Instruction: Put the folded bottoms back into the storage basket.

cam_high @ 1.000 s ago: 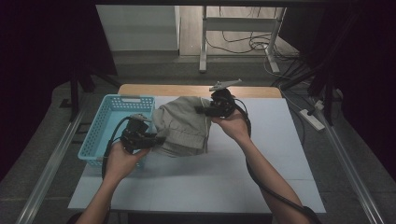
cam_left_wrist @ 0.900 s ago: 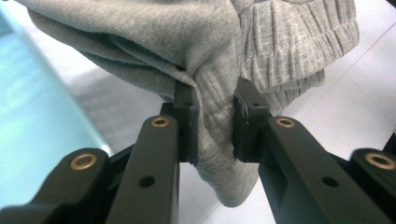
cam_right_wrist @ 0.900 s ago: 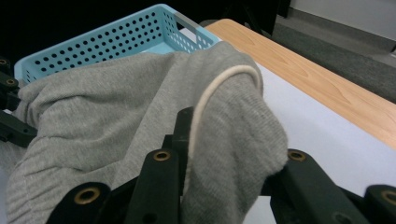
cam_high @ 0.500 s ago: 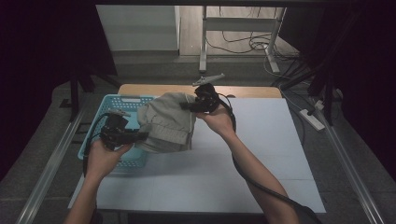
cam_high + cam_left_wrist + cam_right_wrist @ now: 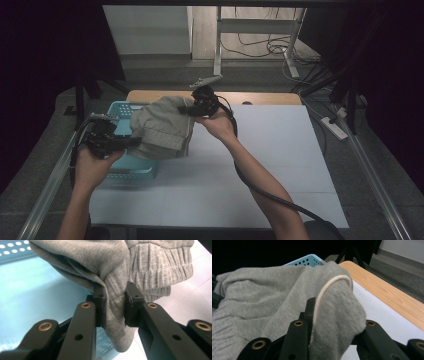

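Both claws, my left gripper (image 5: 114,306) and right gripper (image 5: 332,315), are clamped on folds of the grey garment (image 5: 162,127), holding it slung between them above the blue basket (image 5: 131,171) for lowering in.

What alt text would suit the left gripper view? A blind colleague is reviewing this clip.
The left gripper has its two black jaws clamped on a fold of a grey knit garment. The cloth hangs above a light blue basket and the white table.
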Motion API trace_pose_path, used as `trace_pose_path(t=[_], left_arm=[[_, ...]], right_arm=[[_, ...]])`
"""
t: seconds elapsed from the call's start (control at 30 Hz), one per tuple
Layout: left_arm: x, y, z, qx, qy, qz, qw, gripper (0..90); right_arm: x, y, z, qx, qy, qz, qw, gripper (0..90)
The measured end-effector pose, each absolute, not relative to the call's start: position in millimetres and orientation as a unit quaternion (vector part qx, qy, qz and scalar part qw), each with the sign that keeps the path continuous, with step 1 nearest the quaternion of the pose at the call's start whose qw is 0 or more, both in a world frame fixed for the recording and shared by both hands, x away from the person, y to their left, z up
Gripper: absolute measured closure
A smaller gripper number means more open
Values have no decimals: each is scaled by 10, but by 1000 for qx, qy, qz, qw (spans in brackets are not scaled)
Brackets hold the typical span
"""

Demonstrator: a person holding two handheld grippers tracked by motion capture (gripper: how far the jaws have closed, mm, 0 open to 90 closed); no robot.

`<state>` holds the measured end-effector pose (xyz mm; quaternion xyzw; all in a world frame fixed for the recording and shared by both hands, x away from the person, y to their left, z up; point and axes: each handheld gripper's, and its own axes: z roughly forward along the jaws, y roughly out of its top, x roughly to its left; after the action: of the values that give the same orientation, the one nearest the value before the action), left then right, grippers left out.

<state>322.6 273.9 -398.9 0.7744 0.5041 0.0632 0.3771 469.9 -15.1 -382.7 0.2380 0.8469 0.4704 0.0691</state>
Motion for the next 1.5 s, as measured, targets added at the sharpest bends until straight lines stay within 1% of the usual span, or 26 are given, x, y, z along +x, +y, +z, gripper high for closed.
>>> trace_pose_path(t=[0.73, 1.17, 1.5], left_arm=[[3125, 3341, -3984, 735, 548, 67, 394, 739], [3054, 3612, -3999, 716, 571, 82, 395, 742], [2920, 3812, -3894, 698, 585, 105, 399, 745]], right_arm=[[4731, 442, -3854, 223, 849, 475, 66, 699], [4763, 735, -3947, 221, 848, 479, 57, 699], [4723, 945, -3929, 212, 845, 488, 48, 698]])
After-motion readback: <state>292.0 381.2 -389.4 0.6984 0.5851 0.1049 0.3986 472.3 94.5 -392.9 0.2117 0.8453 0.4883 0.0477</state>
